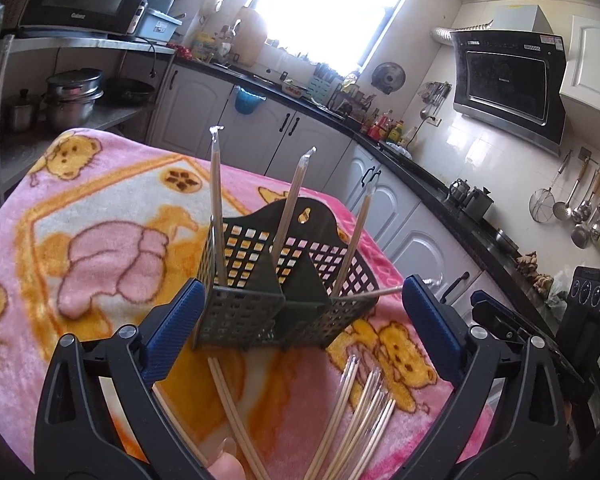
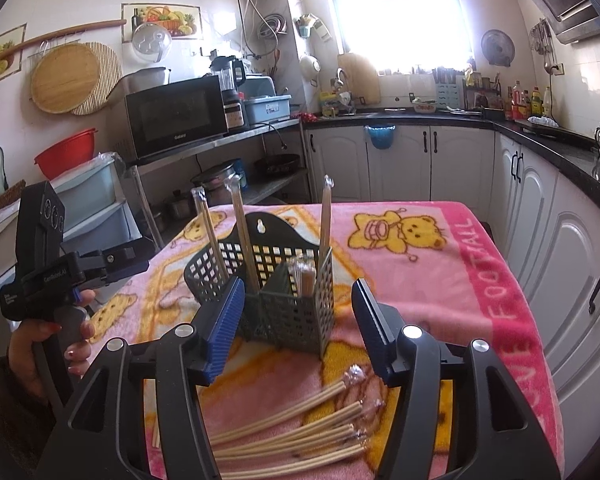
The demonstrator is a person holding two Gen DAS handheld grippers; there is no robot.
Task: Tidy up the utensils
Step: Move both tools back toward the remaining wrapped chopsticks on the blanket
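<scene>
- Covering the table, a pink bear-print blanket point(image 2: 440, 280) carries everything; on it the dark mesh utensil caddy point(image 2: 276, 292) stands upright, straight ahead of both grippers and just past their fingertips
- Inside the caddy, three pairs of wrapped chopsticks point(image 1: 290, 204) already stand near-vertical, one to each of what look like three compartments, leaning slightly apart; one compartment also holds a bundle of short sticks point(image 2: 302, 276), possibly toothpicks, though I cannot tell for certain
- Below and nearer than the caddy lies the loose pile of wrapped chopsticks point(image 2: 300, 432); in the right wrist view their long axes run roughly across the gripper's line, tips fanned toward the right finger; in the left wrist view the same pile point(image 1: 356, 412) runs almost along that gripper's line, pointing toward the caddy
- The left gripper point(image 1: 300, 328) is spread wide with nothing between its blue pads; the caddy's front wall shows in the gap but is not touched
- The right gripper point(image 2: 300, 328) stands partly spread, also empty, pads clear of the caddy and above the pile
- My judgement: the pile sits under the right gripper and crosswise to it, so that hand looks better placed to pinch one pair; it would have to dip down and back, then tilt the pair upright for the caddy
</scene>
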